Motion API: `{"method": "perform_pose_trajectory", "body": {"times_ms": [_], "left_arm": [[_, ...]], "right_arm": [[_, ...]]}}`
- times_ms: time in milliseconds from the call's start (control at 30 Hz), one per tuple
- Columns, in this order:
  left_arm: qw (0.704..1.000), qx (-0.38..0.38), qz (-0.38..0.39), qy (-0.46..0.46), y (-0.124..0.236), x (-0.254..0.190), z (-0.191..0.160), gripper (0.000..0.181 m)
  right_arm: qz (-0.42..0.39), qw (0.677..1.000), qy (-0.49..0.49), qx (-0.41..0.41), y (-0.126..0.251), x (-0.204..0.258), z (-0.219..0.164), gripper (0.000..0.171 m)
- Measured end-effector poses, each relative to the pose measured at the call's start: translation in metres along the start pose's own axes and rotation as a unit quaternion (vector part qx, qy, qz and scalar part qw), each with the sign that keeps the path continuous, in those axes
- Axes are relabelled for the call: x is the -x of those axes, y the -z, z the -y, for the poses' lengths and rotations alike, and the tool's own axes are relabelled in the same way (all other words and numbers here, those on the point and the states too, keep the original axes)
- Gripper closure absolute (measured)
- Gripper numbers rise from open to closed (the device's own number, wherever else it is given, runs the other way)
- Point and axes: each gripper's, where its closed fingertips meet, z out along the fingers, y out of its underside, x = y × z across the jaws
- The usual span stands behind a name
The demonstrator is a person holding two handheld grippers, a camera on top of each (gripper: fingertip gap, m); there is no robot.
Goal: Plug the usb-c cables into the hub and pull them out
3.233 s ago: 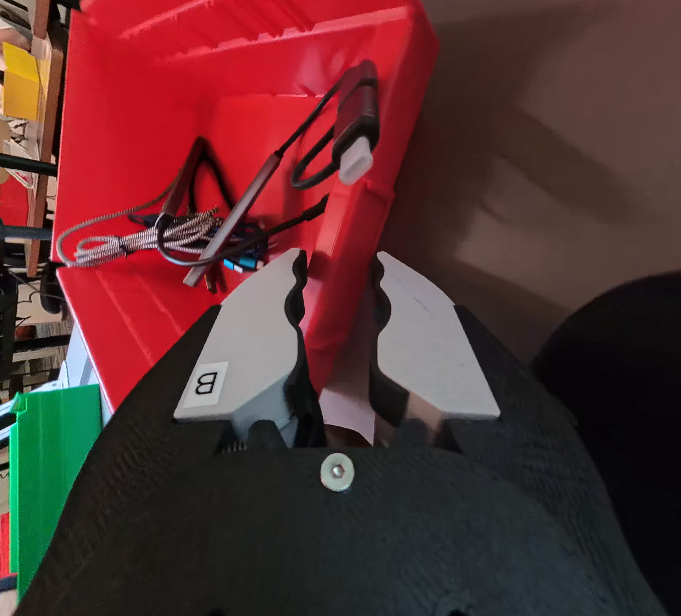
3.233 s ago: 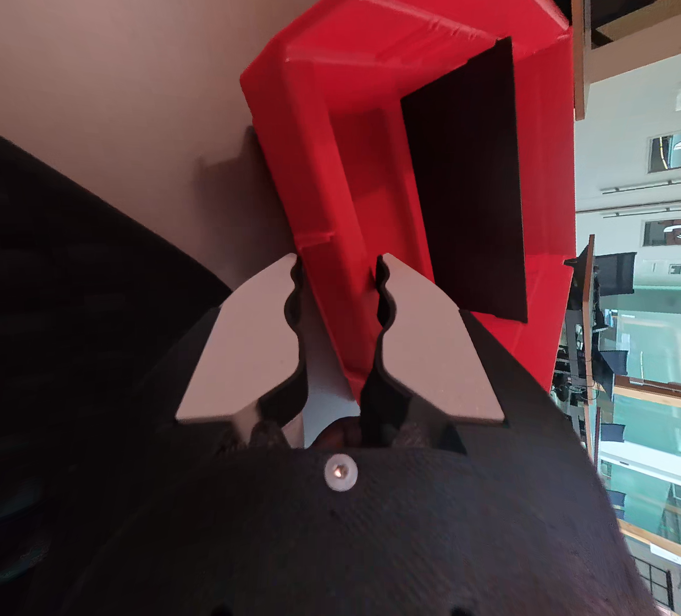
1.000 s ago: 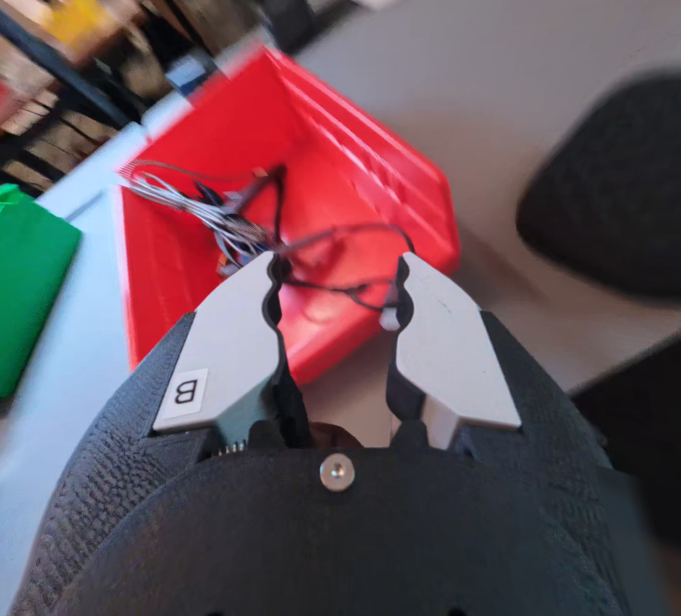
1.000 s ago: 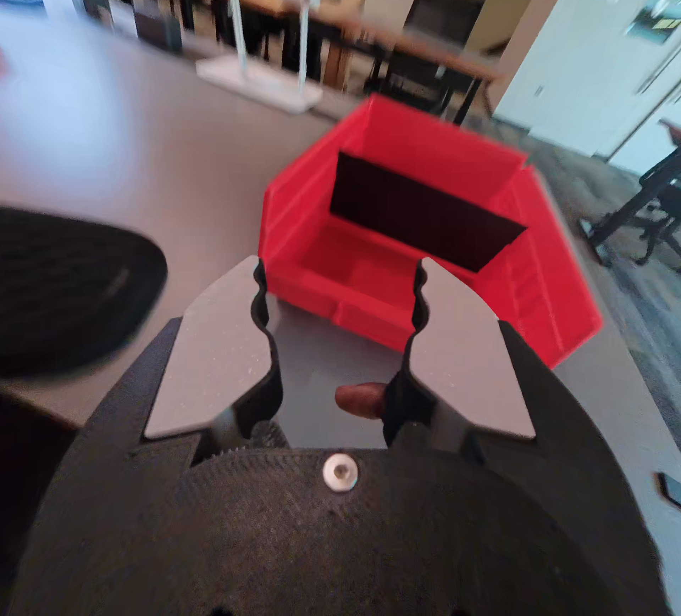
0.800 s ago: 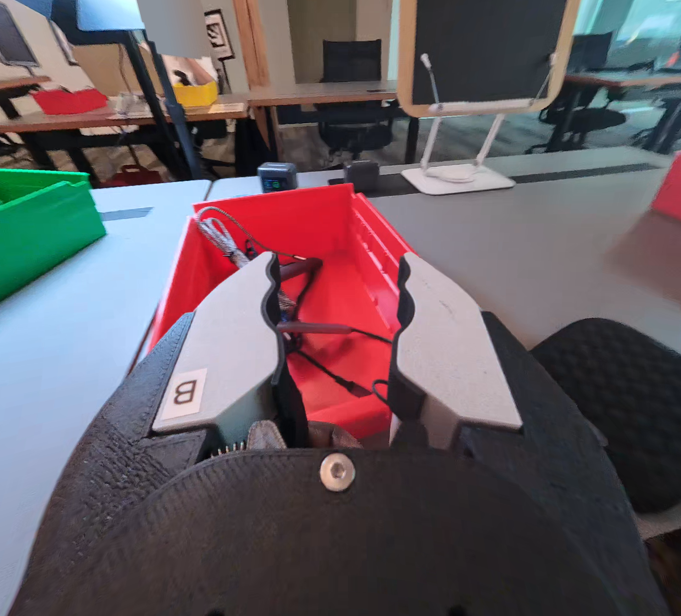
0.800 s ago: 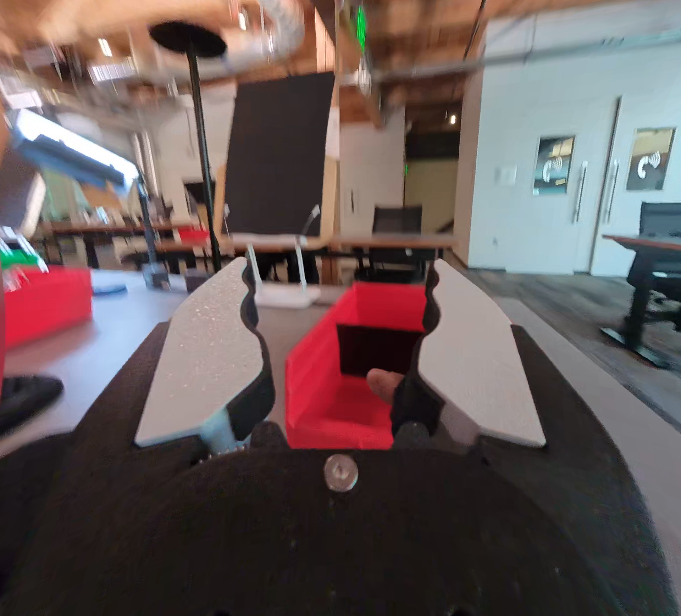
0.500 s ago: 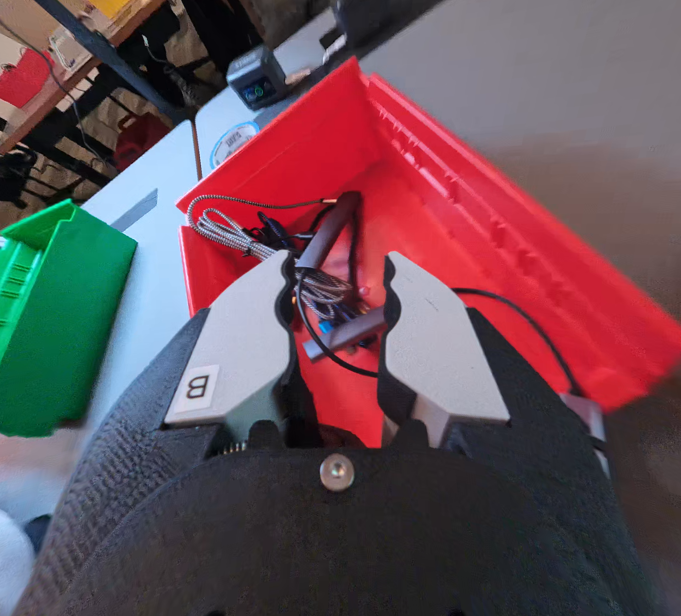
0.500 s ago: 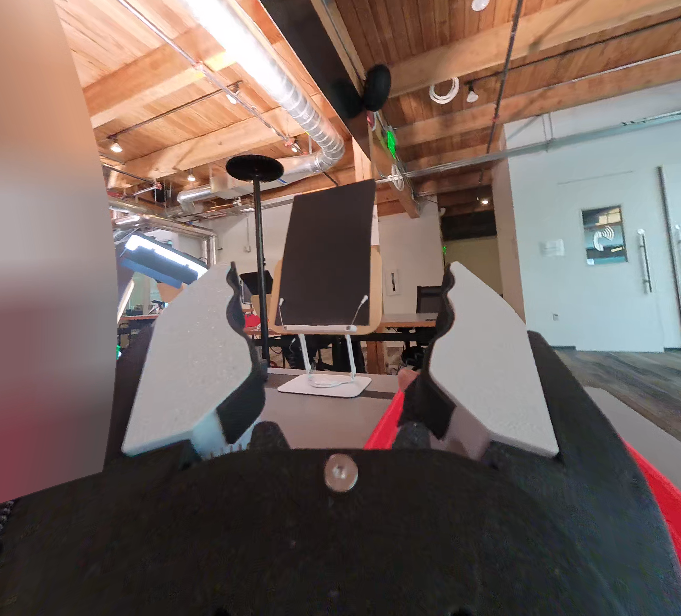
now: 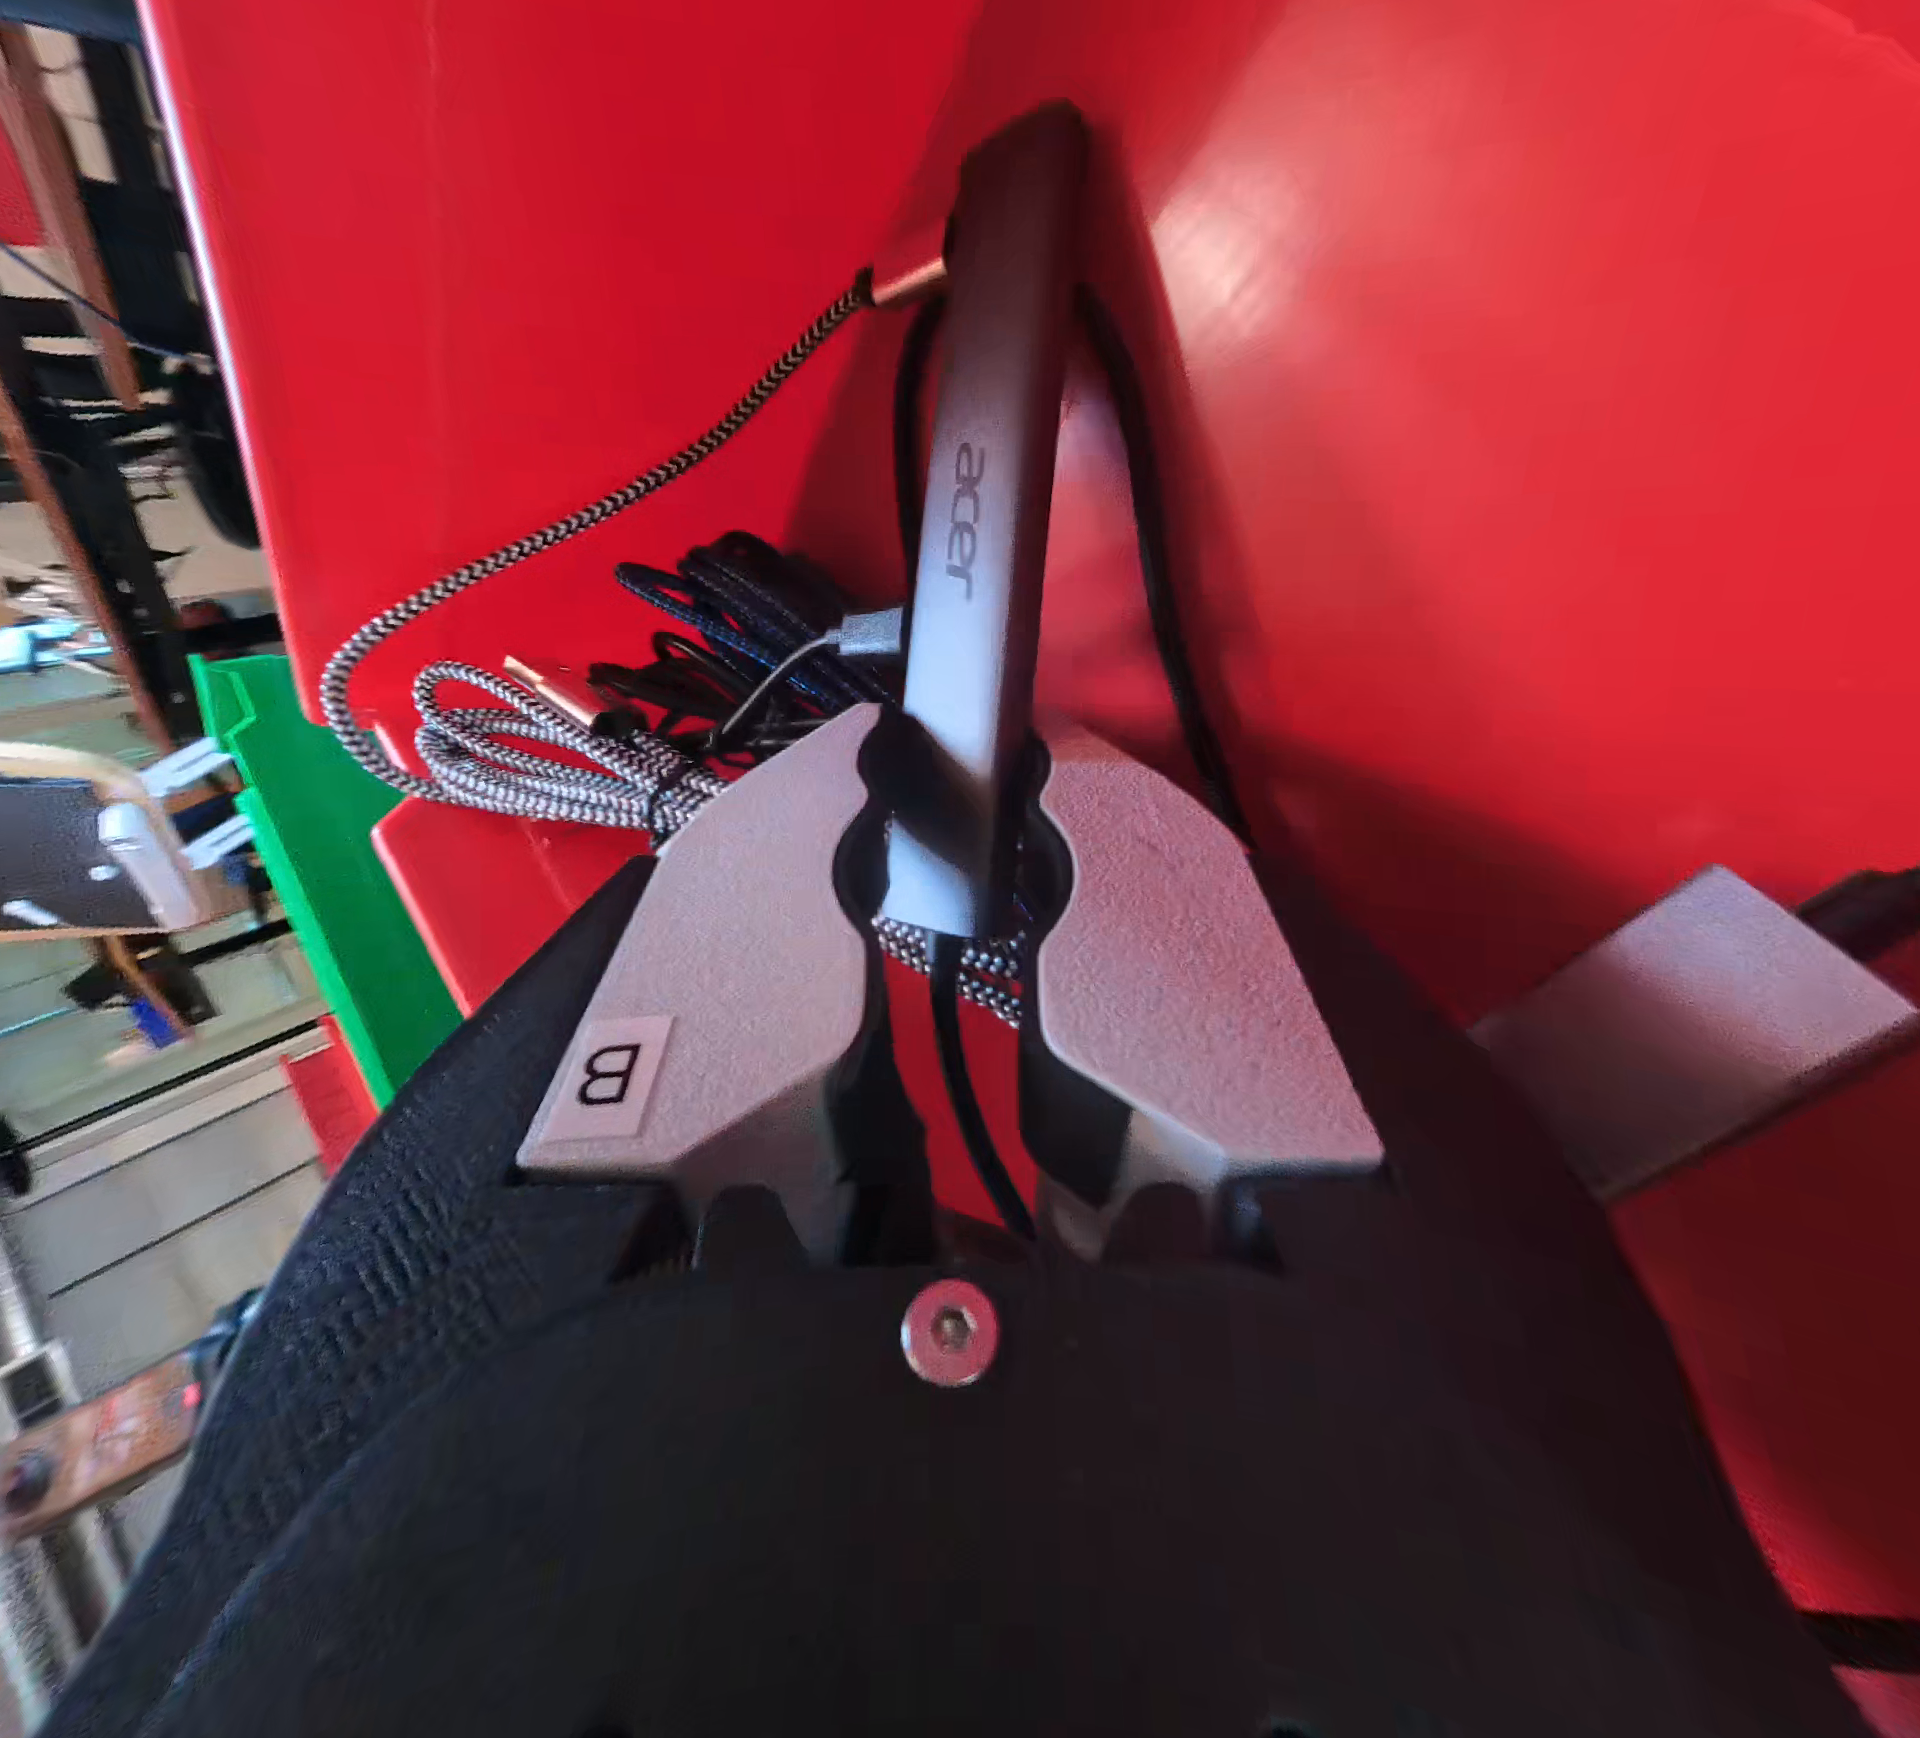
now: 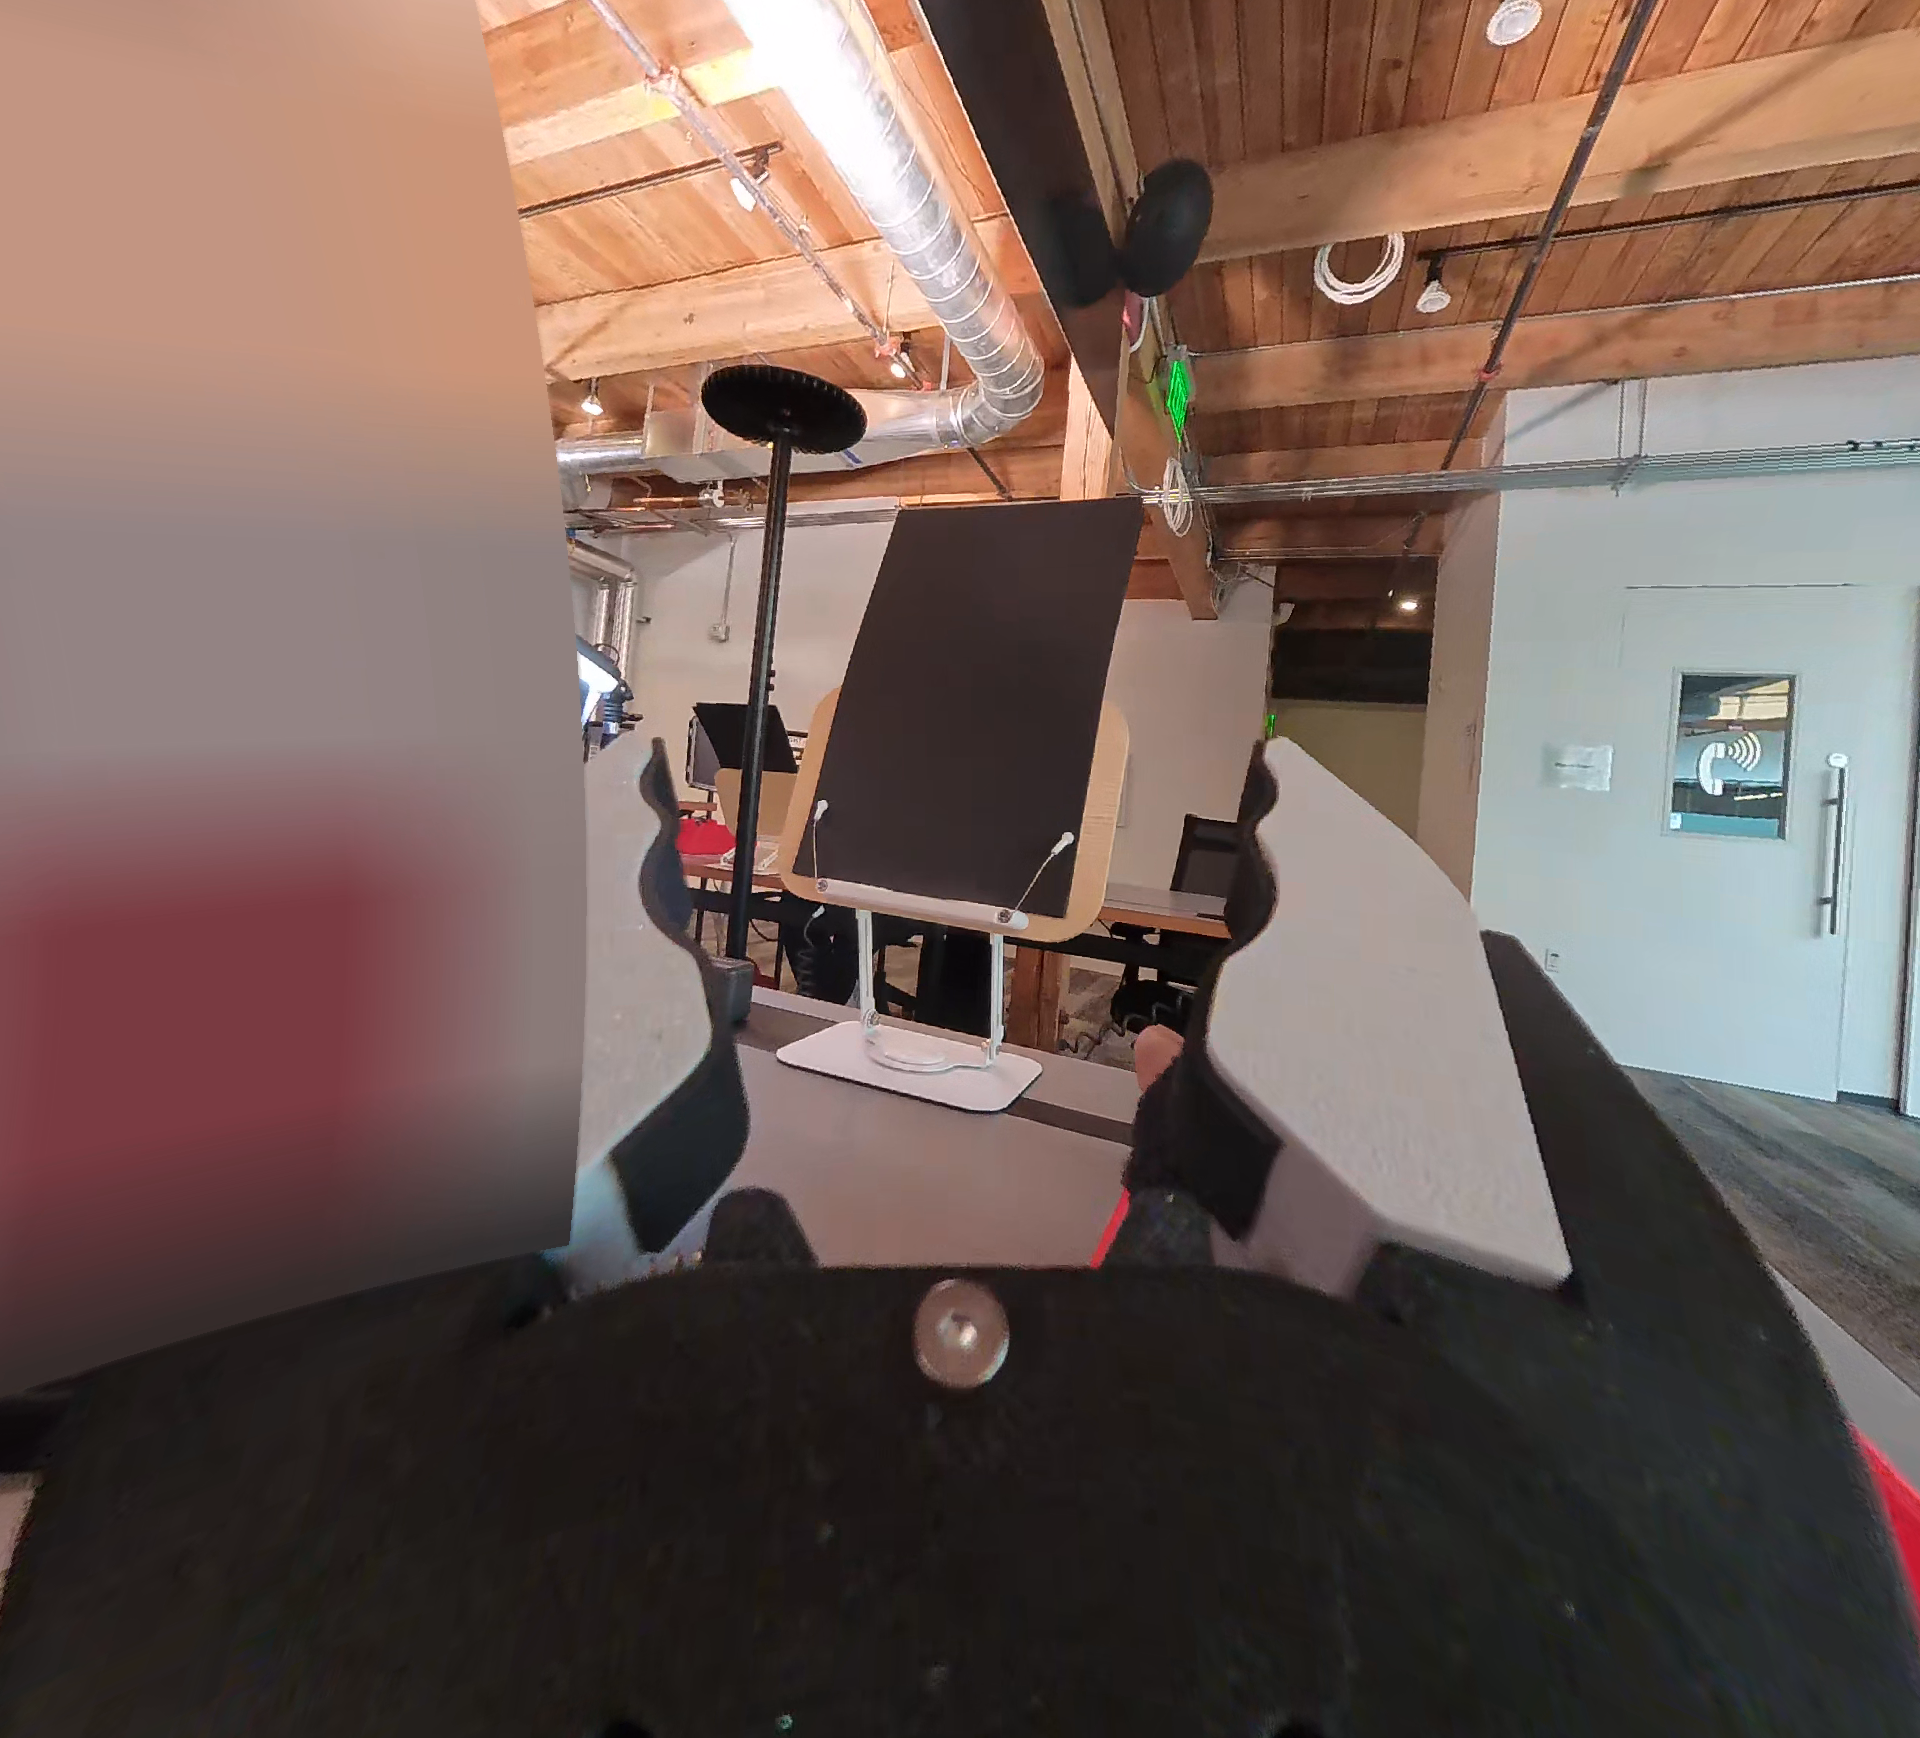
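1. The red bin [image 9: 1455,338] fills nearly the whole left wrist view. Half a second ago it lay farther off and was seen whole, with the tabletop around it, so the left hand-held gripper [image 9: 951,815] has gone deep inside.
2. That left hand-held gripper was open above the tangle then. Now its jaws are nearly closed on the near end of the grey hub [image 9: 982,493], which runs away toward 12 o'clock and leans against the bin wall. I judge the hub is now secured, the first step before any plugging.
3. The right hand-held gripper [image 10: 951,867] is wide open and holds nothing. It points out over the tabletop [image 10: 883,1158] at a black panel on a stand [image 10: 977,712], much as half a second ago. It has no part in the work yet.
4. A braided cable [image 9: 582,525] is plugged in by its copper plug near the hub's far end, at 11 o'clock. Its coil lies at 9 o'clock of the jaws.
5. A dark cable bundle [image 9: 748,608] sits just beside the hub at 10 o'clock, with a silver plug at the hub's side.
6. A loose copper plug [image 9: 556,686] rests on the coil, likely the next thing to insert.
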Motion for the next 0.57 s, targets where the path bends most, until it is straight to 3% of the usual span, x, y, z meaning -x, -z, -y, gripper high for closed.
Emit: {"method": "perform_pose_trajectory", "body": {"times_ms": [333,567], "left_arm": [[0.993,-0.083,0.041,0.074,0.061,0.039,0.011,0.165],[0.968,-0.186,0.074,0.153,0.123,0.077,0.012,0.166]], "right_arm": [[0.005,1.000,0.020,0.013,-0.003,0.005,-0.007,0.076],[0.024,0.999,-0.005,0.023,-0.011,0.018,-0.015,0.078]]}}
